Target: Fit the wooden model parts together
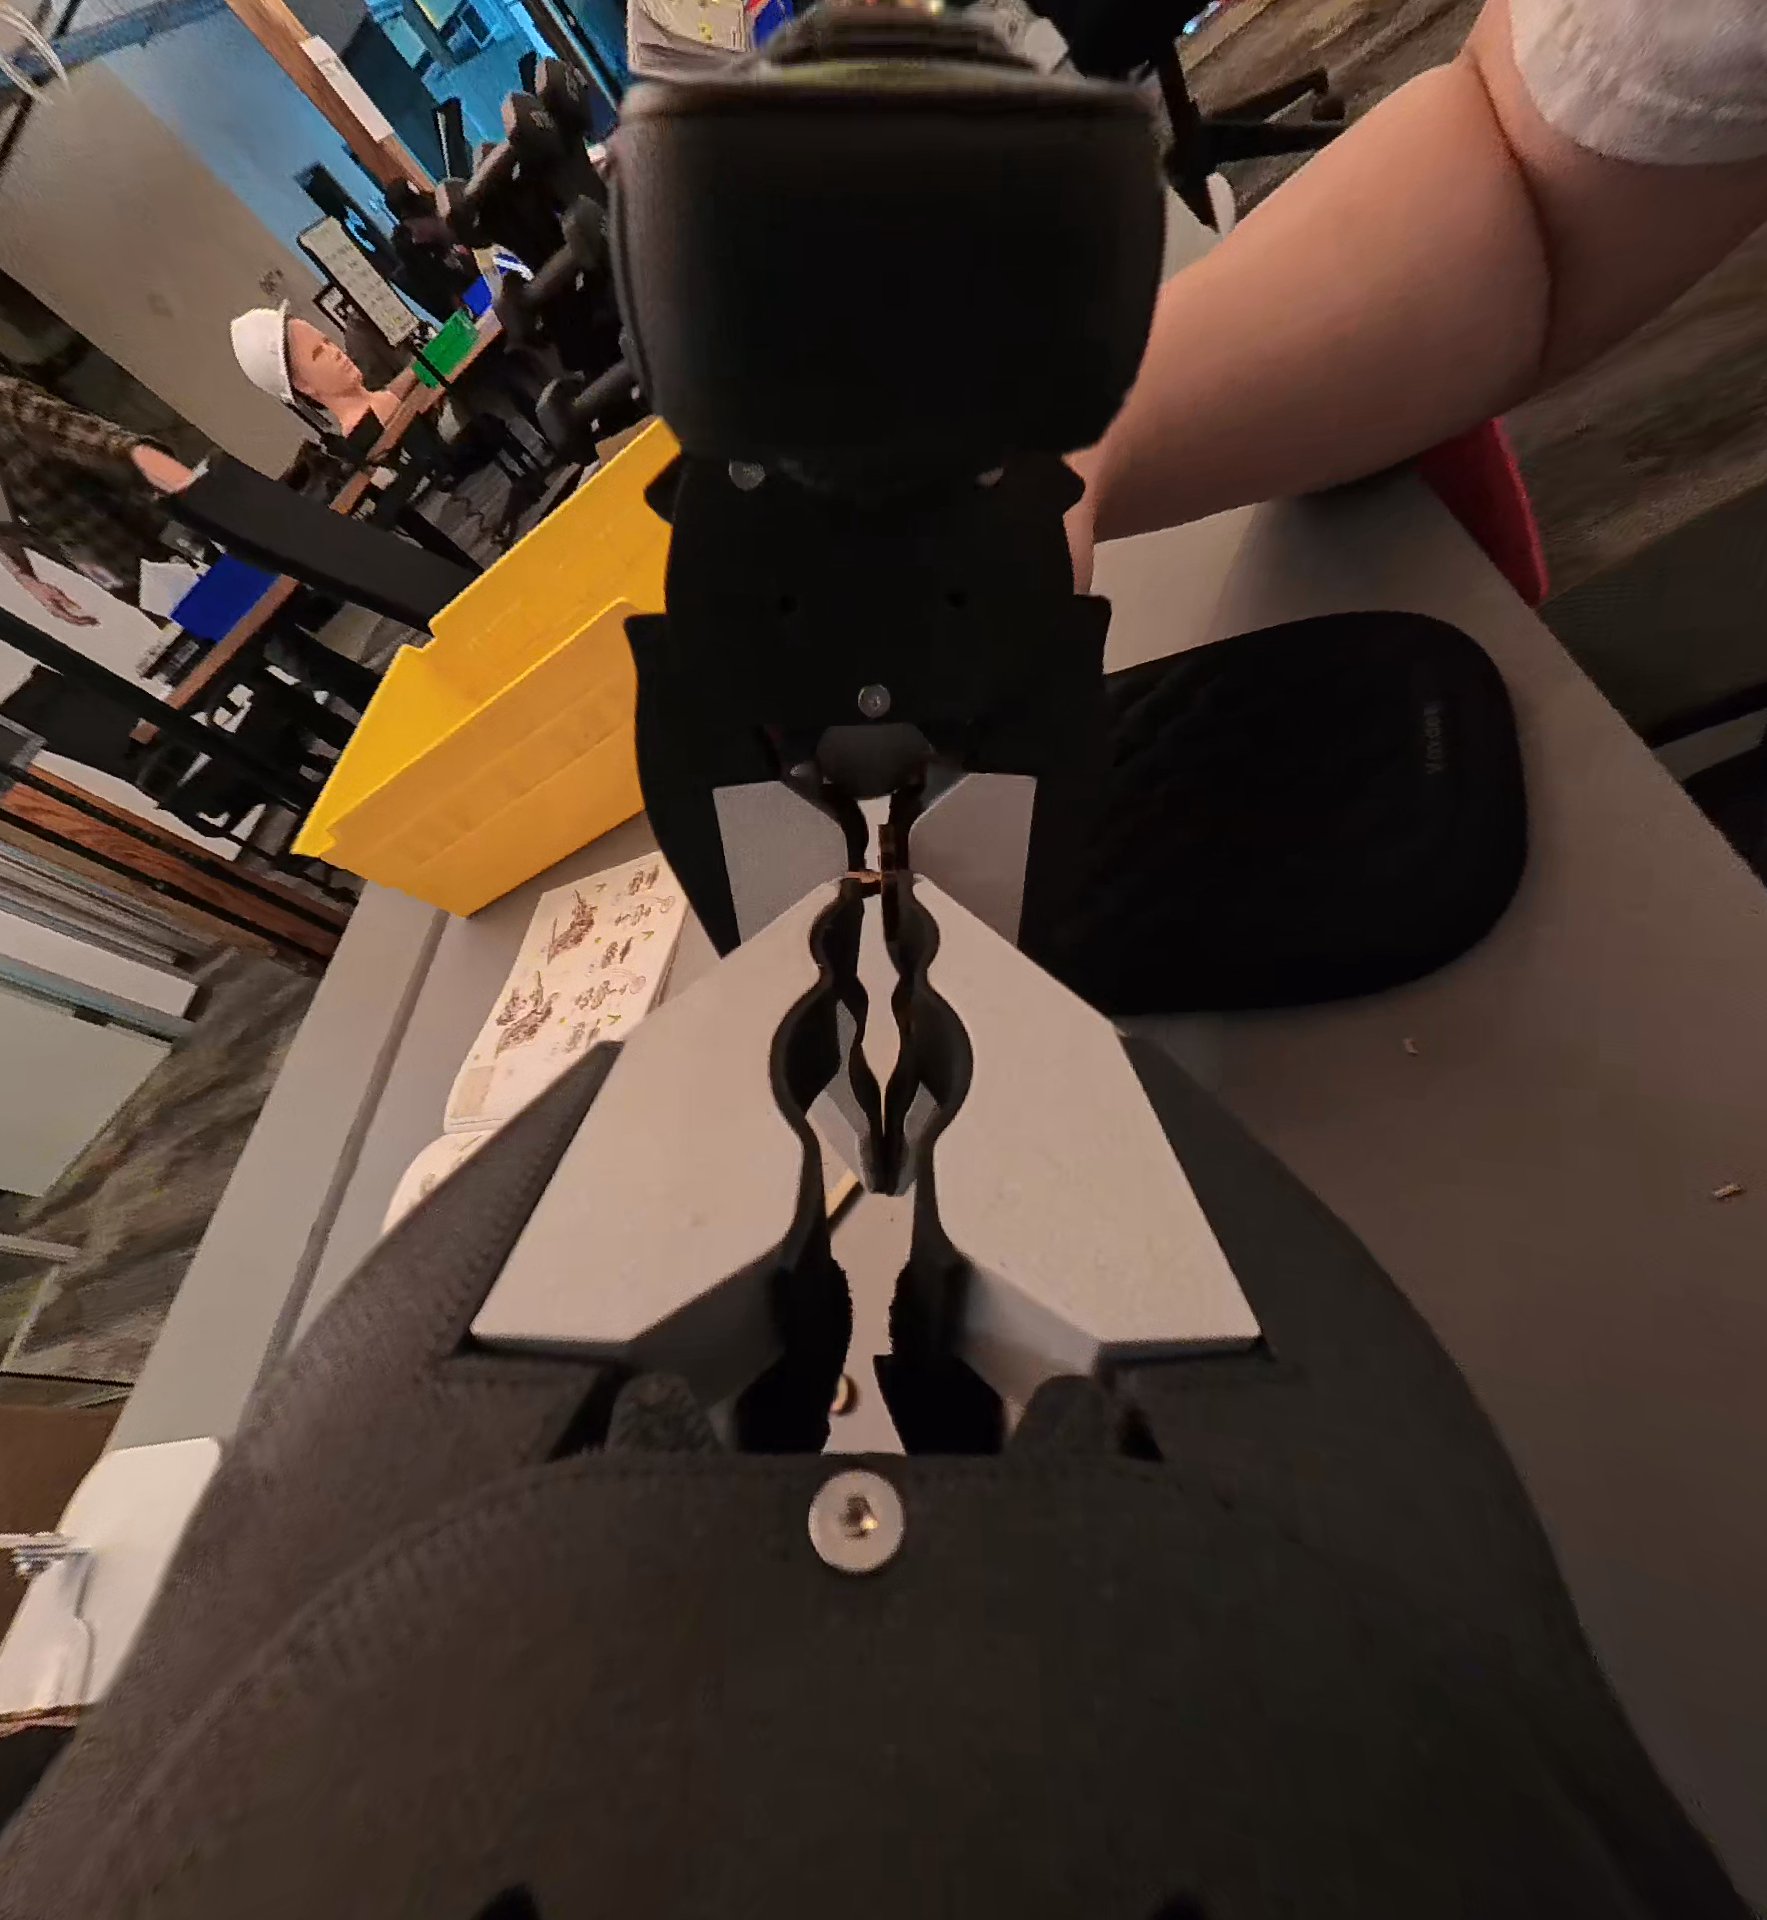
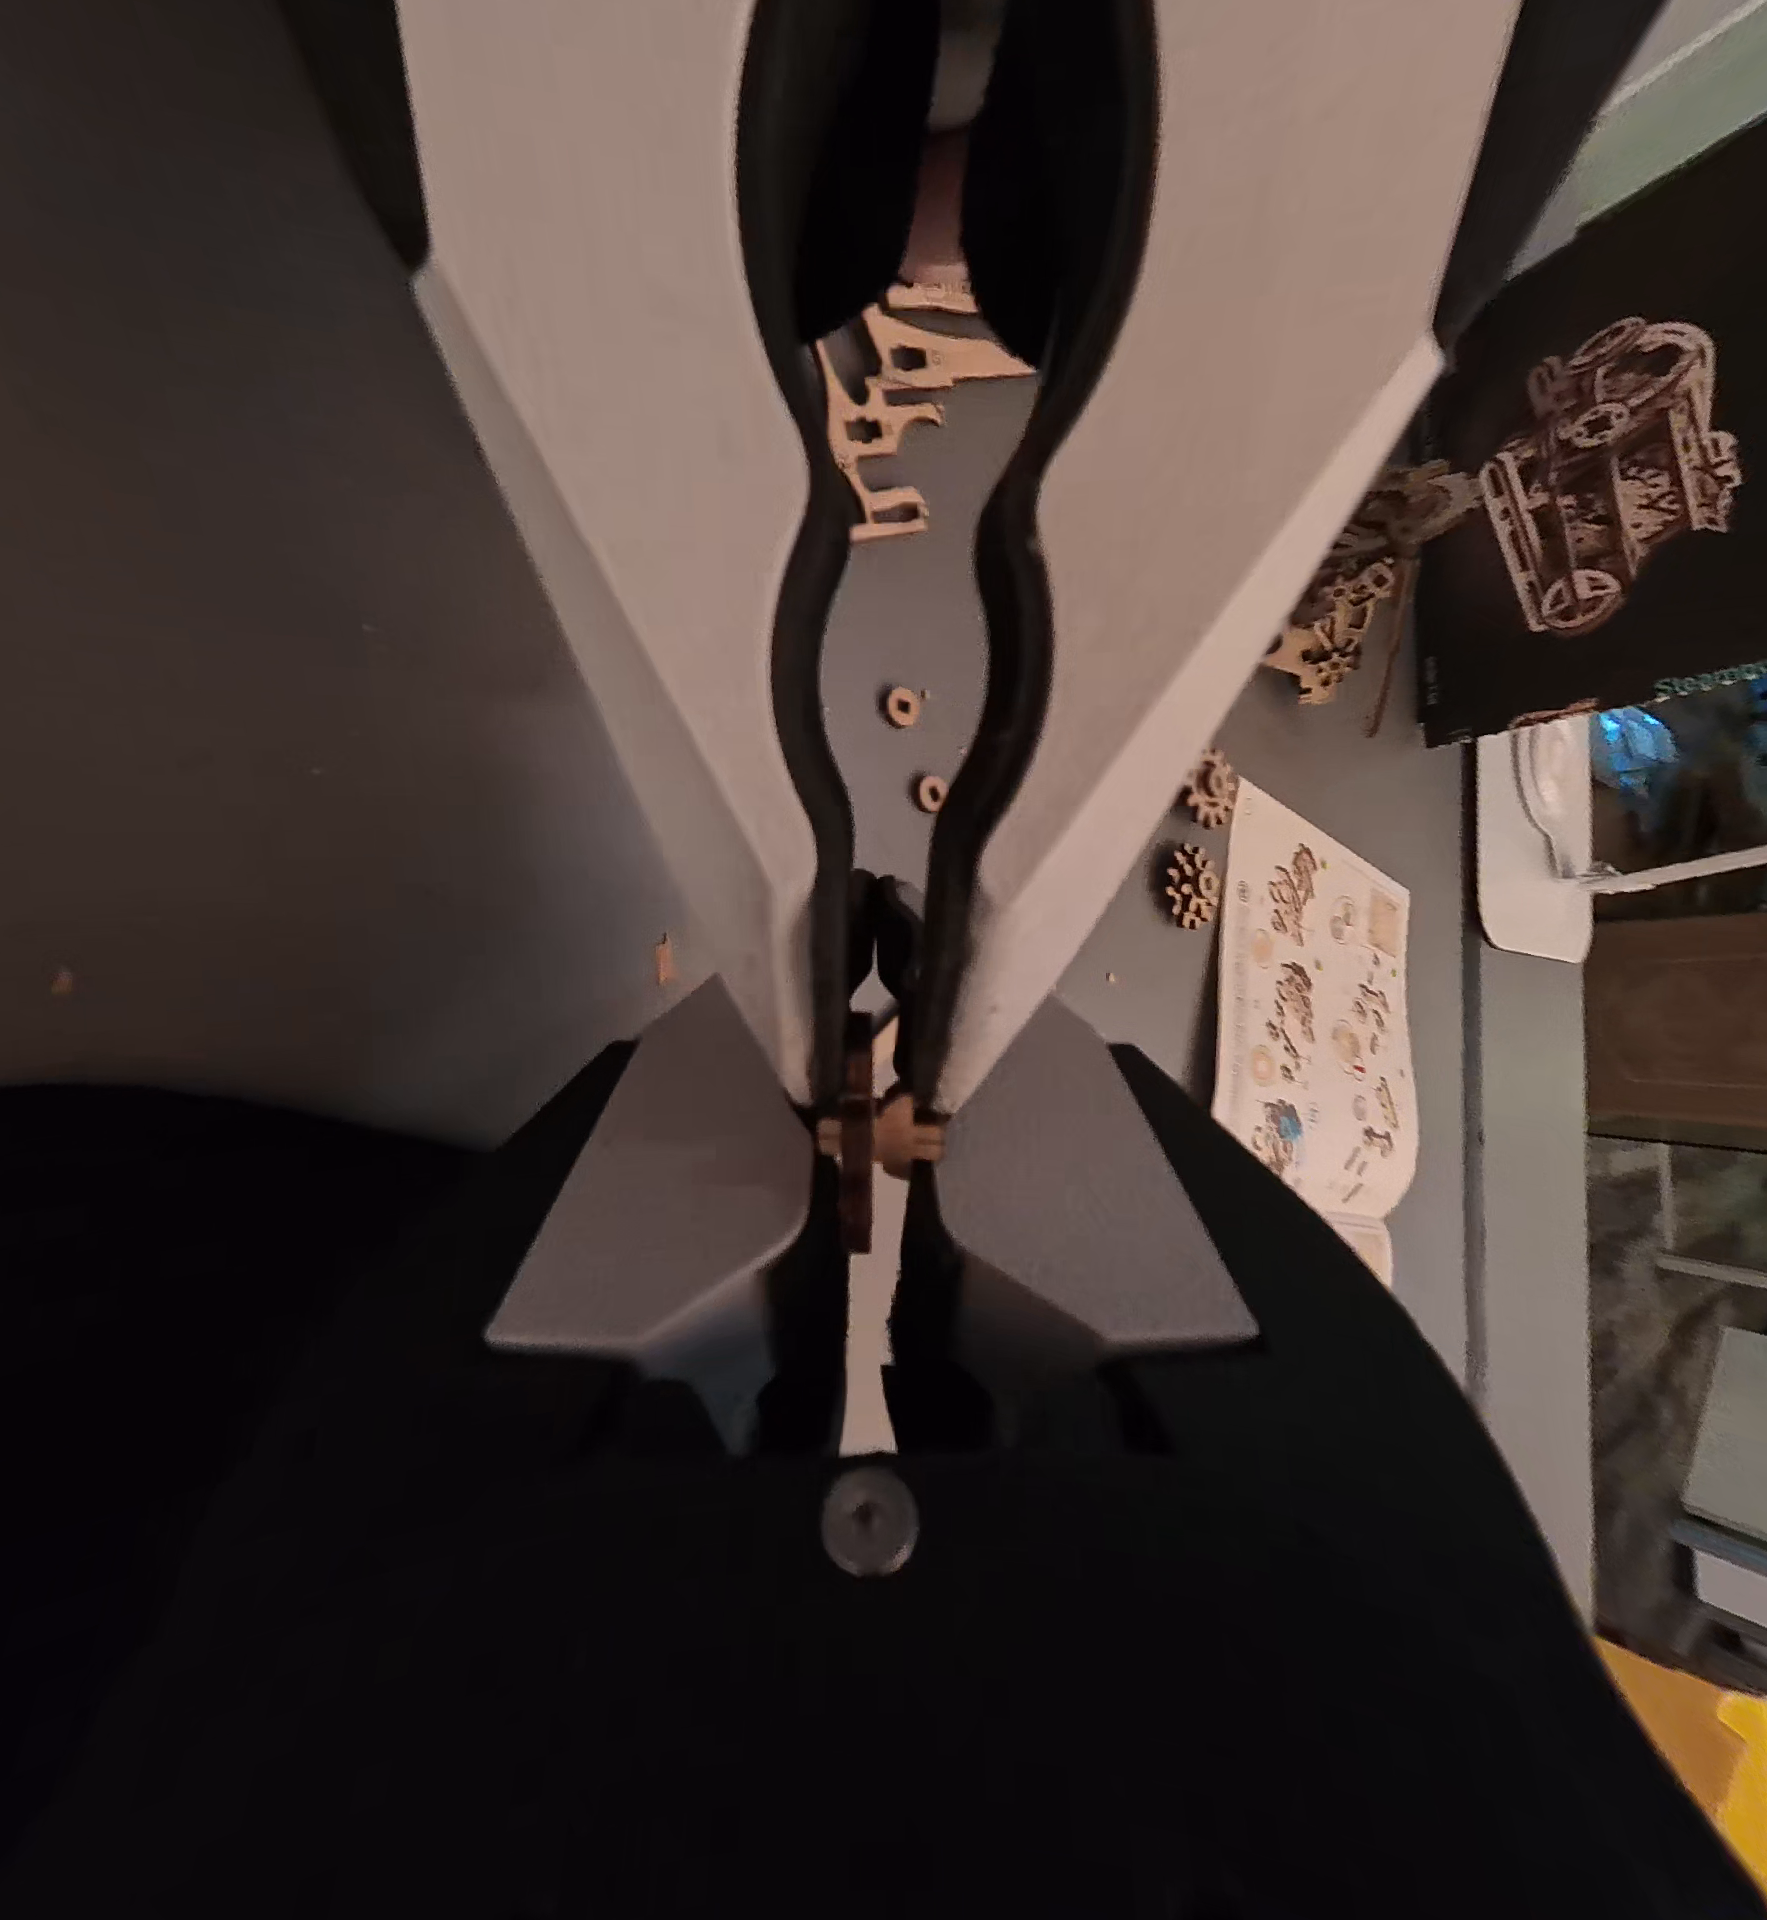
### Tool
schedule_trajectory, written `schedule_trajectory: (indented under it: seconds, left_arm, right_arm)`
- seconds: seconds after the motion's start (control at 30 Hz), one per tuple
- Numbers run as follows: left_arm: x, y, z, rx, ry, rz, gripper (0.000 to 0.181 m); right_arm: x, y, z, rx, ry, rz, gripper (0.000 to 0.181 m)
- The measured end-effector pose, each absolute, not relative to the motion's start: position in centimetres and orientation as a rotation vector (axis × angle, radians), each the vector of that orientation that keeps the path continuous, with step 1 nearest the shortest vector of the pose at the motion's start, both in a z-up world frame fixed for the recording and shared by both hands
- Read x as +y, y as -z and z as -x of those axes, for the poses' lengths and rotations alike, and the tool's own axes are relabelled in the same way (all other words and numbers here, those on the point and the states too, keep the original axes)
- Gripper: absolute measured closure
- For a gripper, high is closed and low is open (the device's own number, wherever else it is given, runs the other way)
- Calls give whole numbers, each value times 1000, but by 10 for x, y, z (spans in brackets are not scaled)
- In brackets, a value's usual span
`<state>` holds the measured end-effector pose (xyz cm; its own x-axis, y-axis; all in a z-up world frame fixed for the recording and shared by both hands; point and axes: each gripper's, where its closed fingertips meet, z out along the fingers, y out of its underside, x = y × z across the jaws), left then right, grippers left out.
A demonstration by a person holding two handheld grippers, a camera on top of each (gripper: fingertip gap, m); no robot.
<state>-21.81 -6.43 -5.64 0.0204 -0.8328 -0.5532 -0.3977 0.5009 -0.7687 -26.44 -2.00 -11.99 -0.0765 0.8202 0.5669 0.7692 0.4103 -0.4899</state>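
My left gripper (image 1: 874, 888) and right gripper (image 1: 884, 831) meet tip to tip above the grey table (image 1: 1481, 1195). The left gripper is shut on a small pale wooden peg (image 1: 864, 881). The right gripper (image 2: 866, 1164) is shut on a thin dark wooden disc (image 2: 858, 1153), seen edge-on. In the right wrist view the left gripper (image 2: 874, 1112) comes in from the top, and the peg (image 2: 898, 1130) touches the disc's side. How far the peg sits in the disc is hidden by the pads.
Loose gears (image 2: 1191, 883), small washers (image 2: 900, 709), a cut frame piece (image 2: 879, 436) and a partly built model (image 2: 1346, 603) lie on the table by an instruction sheet (image 2: 1315, 1039) and dark box (image 2: 1627, 468). A yellow bin (image 1: 505, 748) and a black pad (image 1: 1305, 810) flank the grippers.
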Motion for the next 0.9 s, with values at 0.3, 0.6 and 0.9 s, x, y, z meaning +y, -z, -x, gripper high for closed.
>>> schedule_trajectory:
  seconds: [0.3, 0.6, 0.9]
  left_arm:
    - [-66, 53, 219, 1586, 467, 1056, 176]
    - [-68, 49, 219, 1549, 561, 1028, 176]
    - [-67, 52, 219, 1565, 467, 964, 176]
  right_arm:
    - [-17, 115, 263, -1819, -8, 1365, 181]
    - [-20, 104, 269, -1800, -33, 1244, 181]
    - [-8, 102, 261, -1784, 187, 1239, 181]
